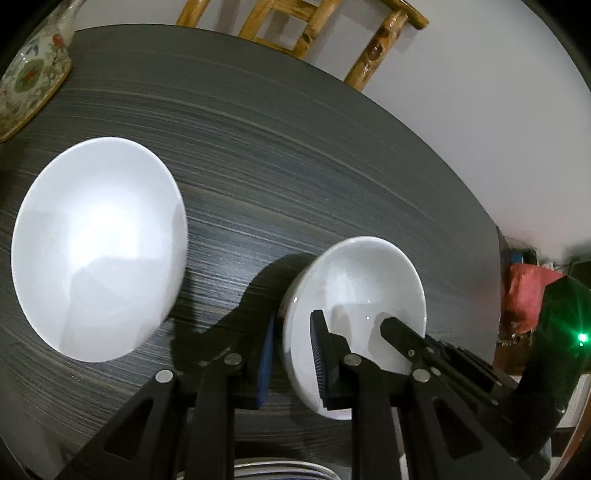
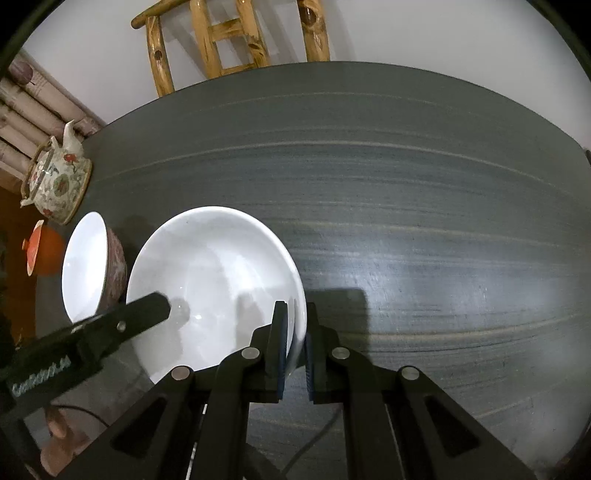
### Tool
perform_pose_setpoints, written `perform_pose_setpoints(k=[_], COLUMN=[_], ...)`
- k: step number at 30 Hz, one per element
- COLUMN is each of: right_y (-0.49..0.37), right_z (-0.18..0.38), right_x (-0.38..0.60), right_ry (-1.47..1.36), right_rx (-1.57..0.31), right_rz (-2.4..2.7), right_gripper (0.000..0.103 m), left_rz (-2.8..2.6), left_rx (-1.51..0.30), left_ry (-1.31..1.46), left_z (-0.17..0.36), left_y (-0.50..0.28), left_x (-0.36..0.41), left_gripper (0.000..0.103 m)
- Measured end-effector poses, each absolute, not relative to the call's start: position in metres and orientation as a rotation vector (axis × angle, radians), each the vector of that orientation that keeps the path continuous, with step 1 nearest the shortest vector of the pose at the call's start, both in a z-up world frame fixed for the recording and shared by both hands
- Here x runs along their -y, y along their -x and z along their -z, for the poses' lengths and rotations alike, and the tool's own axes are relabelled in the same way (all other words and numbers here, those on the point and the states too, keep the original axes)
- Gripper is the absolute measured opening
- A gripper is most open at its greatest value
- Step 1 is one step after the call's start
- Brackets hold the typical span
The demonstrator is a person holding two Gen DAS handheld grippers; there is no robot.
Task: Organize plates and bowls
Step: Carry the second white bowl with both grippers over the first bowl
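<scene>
A plain white bowl (image 1: 362, 291) (image 2: 218, 280) is held over the dark table (image 1: 295, 147) from both sides. My left gripper (image 1: 291, 354) is shut on its left rim, one pad outside and one inside. My right gripper (image 2: 295, 347) is shut on the opposite rim. Each view also shows a finger of the other gripper inside the bowl: the right one's fingers (image 1: 399, 332) and the left one's fingers (image 2: 147, 310). A second bowl (image 1: 99, 251) (image 2: 88, 269), white inside with a red pattern outside, stands on the table to the left.
A flowered teapot (image 1: 33, 77) (image 2: 55, 181) stands at the table's far left. A wooden chair (image 1: 303, 26) (image 2: 229, 40) is behind the far edge. An orange lid (image 2: 40, 247) lies beyond the left edge and a red bag (image 1: 524, 295) beyond the right. Bare table (image 2: 424, 221) stretches to the right.
</scene>
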State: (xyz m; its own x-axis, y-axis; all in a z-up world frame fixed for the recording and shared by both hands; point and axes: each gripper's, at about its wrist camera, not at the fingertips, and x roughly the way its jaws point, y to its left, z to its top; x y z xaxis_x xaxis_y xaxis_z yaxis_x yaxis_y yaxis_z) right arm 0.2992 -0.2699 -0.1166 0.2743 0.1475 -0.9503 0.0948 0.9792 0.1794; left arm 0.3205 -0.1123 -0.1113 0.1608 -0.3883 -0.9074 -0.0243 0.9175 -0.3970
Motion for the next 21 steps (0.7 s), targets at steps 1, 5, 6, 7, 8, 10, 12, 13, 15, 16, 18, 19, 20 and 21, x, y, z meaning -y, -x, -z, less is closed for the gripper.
perform_pose_setpoints(k=[1,5,6,7,8,10,12,13,15,16,18,19,20,21], right_y=[-0.296,-0.287,-0.286,-0.284,-0.282,-0.279,-0.278,-0.276,-0.272,-0.27,-0.267,-0.265,-0.265,-0.264], right_z=[0.117,0.117,0.117,0.118,0.118,0.118,0.118,0.118,0.116,0.114,0.11,0.108,0.106,0.103], right_x=[0.272,0.28,0.281,0.282,0.284,0.285,0.287,0.288,0.289,0.289,0.289,0.29,0.29,0.29], right_ry=[-0.219,-0.228,-0.23,-0.236,-0.242,-0.251,-0.263,-0.272,-0.273,-0.271,-0.274,-0.275,-0.276,-0.278], right_rx=[-1.296,-1.295,-1.294,-1.293,-1.292,-1.288,-1.284,-1.283,-1.277,-1.273,-1.266,-1.264,-1.261,-1.256], right_rz=[-0.037,-0.039,-0.038,-0.037,-0.036,-0.033,-0.035,-0.036,-0.034,-0.034,-0.033,-0.034,-0.035,-0.035], right_gripper=[0.008,0.007,0.007,0.007,0.007,0.008,0.008,0.008,0.008,0.008,0.008,0.008,0.008,0.008], left_rz=[0.268,0.29,0.289,0.282,0.285,0.295,0.295,0.297,0.299,0.301,0.302,0.304,0.306,0.306], left_rx=[-1.394,-1.398,-1.388,-1.383,-1.378,-1.376,-1.379,-1.378,-1.373,-1.372,-1.367,-1.363,-1.357,-1.352], left_ry=[0.343,0.316,0.302,0.284,0.269,0.251,0.249,0.246,0.236,0.234,0.234,0.232,0.228,0.225], left_z=[0.112,0.115,0.114,0.114,0.113,0.113,0.113,0.113,0.111,0.11,0.105,0.102,0.099,0.095], left_y=[-0.319,-0.314,-0.313,-0.312,-0.312,-0.31,-0.306,-0.305,-0.301,-0.301,-0.298,-0.296,-0.294,-0.292], left_x=[0.115,0.123,0.125,0.127,0.129,0.131,0.131,0.132,0.133,0.133,0.136,0.135,0.135,0.136], left_gripper=[0.019,0.018,0.011,0.007,0.007,0.007,0.007,0.007,0.007,0.007,0.007,0.007,0.007,0.007])
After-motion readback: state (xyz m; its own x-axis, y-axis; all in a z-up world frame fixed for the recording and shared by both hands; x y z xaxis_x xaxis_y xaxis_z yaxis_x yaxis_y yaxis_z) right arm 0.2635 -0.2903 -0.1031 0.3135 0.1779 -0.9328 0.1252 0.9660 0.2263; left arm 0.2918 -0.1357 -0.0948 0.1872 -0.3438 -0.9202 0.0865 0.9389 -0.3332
